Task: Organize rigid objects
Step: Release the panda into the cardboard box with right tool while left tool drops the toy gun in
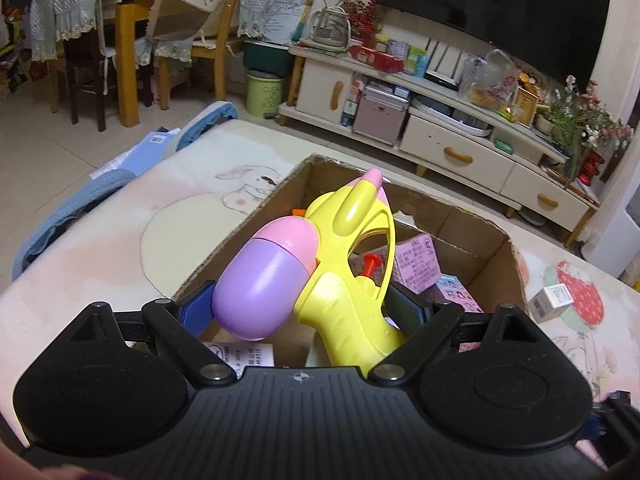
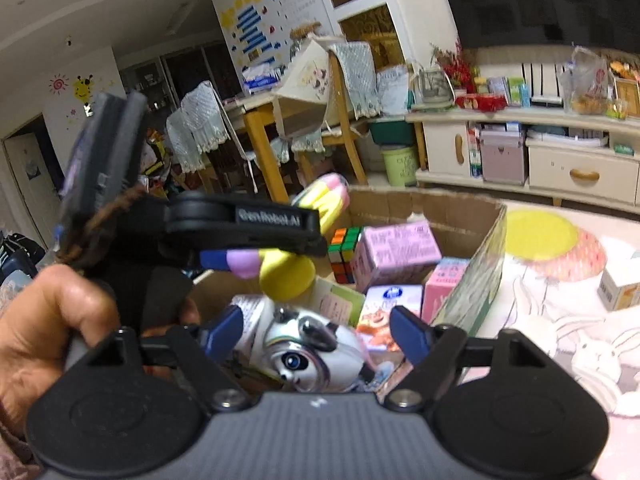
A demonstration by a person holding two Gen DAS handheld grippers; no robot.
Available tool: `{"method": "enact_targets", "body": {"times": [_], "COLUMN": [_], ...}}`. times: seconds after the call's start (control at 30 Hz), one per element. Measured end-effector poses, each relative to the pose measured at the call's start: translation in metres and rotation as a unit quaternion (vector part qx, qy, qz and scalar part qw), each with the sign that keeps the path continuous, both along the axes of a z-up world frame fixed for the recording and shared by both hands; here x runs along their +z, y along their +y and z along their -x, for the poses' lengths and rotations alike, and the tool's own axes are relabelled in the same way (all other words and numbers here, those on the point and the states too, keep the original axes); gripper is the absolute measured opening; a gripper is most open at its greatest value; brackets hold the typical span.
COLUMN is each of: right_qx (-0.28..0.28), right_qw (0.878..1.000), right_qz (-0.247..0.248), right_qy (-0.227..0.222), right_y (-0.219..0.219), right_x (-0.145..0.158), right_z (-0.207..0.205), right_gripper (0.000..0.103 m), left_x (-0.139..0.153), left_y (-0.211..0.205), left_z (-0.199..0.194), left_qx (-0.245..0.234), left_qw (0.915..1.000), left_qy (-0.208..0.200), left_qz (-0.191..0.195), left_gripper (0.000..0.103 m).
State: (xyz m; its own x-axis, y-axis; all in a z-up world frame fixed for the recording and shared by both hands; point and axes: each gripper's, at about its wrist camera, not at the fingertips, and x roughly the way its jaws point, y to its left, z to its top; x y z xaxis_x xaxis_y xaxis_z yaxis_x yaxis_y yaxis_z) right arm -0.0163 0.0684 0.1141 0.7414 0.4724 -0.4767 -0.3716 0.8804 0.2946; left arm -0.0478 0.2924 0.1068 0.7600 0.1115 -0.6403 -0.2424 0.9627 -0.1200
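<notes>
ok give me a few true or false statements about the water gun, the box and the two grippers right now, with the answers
1. The left gripper holds the yellow water gun over the cardboard box. True.
2. The water gun's tank is green. False: it is pink and purple.
3. A Rubik's cube lies inside the box. True.
4. The right gripper is clamped on the pink carton. False: its fingers stand apart above a panda-faced toy, gripping nothing.
5. The box holds nothing yet. False: cartons and toys already lie in it.
</notes>
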Motion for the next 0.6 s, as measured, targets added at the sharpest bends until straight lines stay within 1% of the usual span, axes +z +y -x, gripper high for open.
{"method": "enact_targets", "body": {"times": [0.03,0.13,0.23,0.3,0.33,0.37,0.4,0.43,0.47,0.5,0.53,0.57,0.6], "right_qx": [-0.002,-0.011,-0.019,-0.026,-0.028,-0.031,-0.035,-0.039,-0.043,-0.047,-0.052,-0.056,-0.059], "right_qw": [1.000,1.000,0.999,0.999,0.999,0.999,0.998,0.998,0.998,0.998,0.997,0.997,0.997], "right_qz": [0.004,0.015,0.024,0.029,0.030,0.032,0.035,0.038,0.039,0.041,0.042,0.041,0.038], "right_qy": [-0.006,-0.020,-0.029,-0.030,-0.030,-0.030,-0.030,-0.030,-0.029,-0.028,-0.027,-0.024,-0.022], "right_y": [-0.001,-0.006,-0.013,-0.017,-0.020,-0.022,-0.025,-0.027,-0.030,-0.033,-0.036,-0.039,-0.042], "right_x": [0.002,0.004,0.005,0.004,0.003,0.002,0.001,0.000,-0.001,-0.003,-0.004,-0.005,-0.007], "right_z": [0.003,0.012,0.020,0.024,0.026,0.027,0.029,0.030,0.031,0.032,0.032,0.033,0.033], "right_gripper": [0.083,0.089,0.094,0.095,0.095,0.096,0.096,0.096,0.096,0.096,0.096,0.096,0.096], "left_x": [0.001,0.002,0.000,-0.002,-0.002,-0.002,-0.002,-0.001,-0.001,-0.002,-0.003,-0.004,-0.004], "left_y": [0.001,0.003,0.002,-0.003,-0.004,-0.007,-0.010,-0.014,-0.020,-0.026,-0.033,-0.037,-0.041], "left_z": [0.000,0.000,-0.002,-0.003,-0.003,-0.003,-0.003,-0.002,-0.001,0.001,0.002,0.004,0.004], "left_qx": [0.003,0.012,-0.003,-0.016,-0.015,-0.012,-0.008,-0.007,-0.011,-0.019,-0.026,-0.025,-0.019], "left_qw": [1.0000,0.9999,0.9999,0.9999,0.9998,0.9994,0.9980,0.9955,0.9911,0.9857,0.9782,0.9703,0.9640], "left_qy": [-0.002,-0.009,-0.002,0.006,0.005,0.005,0.003,0.000,-0.006,-0.013,-0.019,-0.026,-0.028], "left_qz": [-0.001,0.003,0.009,0.001,-0.011,-0.033,-0.062,-0.095,-0.133,-0.167,-0.205,-0.239,-0.264], "left_gripper": [0.103,0.103,0.103,0.103,0.103,0.103,0.103,0.103,0.103,0.103,0.103,0.103,0.103]}}
